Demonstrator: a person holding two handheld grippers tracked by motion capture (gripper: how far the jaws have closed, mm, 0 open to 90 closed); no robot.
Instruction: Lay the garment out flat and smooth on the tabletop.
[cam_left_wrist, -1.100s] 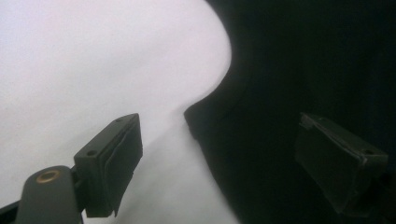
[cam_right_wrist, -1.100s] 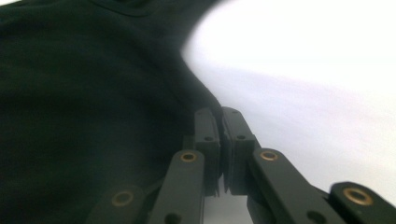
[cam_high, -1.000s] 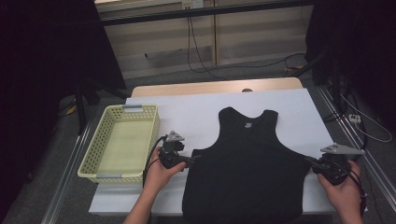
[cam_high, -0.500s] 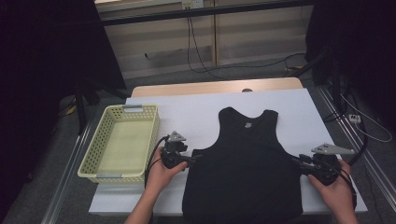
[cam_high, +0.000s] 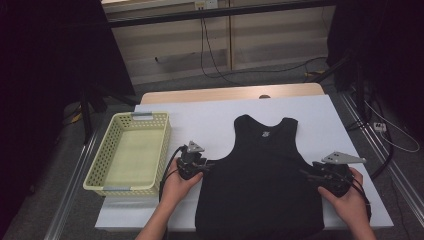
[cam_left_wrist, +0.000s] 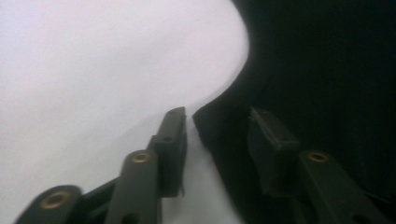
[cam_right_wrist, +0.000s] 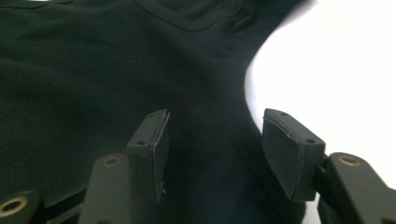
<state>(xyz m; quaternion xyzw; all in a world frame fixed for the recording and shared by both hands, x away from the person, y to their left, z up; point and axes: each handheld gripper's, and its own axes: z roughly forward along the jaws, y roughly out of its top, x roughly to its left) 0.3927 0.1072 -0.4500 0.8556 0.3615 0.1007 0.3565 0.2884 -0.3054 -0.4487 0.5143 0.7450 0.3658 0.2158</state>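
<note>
Table (cam_high: 215, 117) bears a black tank top (cam_high: 262, 175) lying flat, yellow basket (cam_high: 131, 152) just beside; left gripper (cam_left_wrist: 217, 135) gapes astride its armhole corner, right gripper (cam_right_wrist: 212, 140) gapes over its opposite edge

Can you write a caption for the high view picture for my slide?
Two hand-held grippers, left gripper and right gripper, reach the sides of a black tank top beside a yellow basket.
</note>
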